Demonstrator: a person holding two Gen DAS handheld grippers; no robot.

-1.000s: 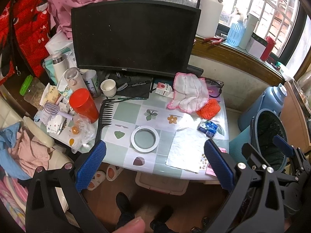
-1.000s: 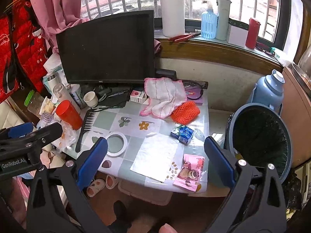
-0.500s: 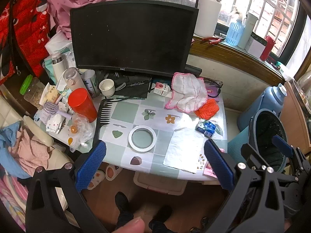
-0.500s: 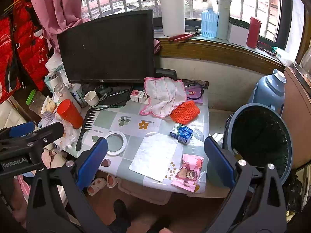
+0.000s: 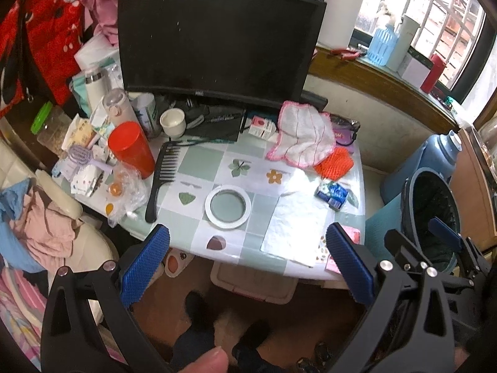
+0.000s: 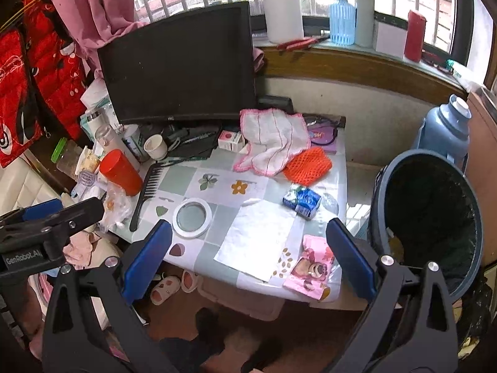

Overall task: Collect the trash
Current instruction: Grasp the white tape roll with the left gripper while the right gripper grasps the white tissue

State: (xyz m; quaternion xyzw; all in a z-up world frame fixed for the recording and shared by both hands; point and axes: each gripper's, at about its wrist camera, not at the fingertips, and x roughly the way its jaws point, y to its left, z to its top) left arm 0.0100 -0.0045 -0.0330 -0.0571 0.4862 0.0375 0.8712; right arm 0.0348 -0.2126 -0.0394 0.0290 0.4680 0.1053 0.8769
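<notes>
— Standing by the table [image 6: 338,155]: what is the state of each gripper?

— Left gripper [image 5: 248,261] is spread wide, holding nothing, hovering off the table's near edge. Right gripper [image 6: 248,258] is likewise spread and empty, hovering off the same edge.

— Location of the trash?

— White paper sheet [image 6: 256,239] lies flat on the table, just beside the white ring [image 6: 192,217]. Crumpled blue wrapper [image 6: 302,201] sits just beyond the sheet, near the orange mesh [image 6: 307,166]. Pink packet [image 6: 313,269] rests at the table's near corner, beside the sheet.

— And the bin?

— Dark bin [image 6: 428,217] stands on the floor beside the table's wrapper end, liner open.
</notes>
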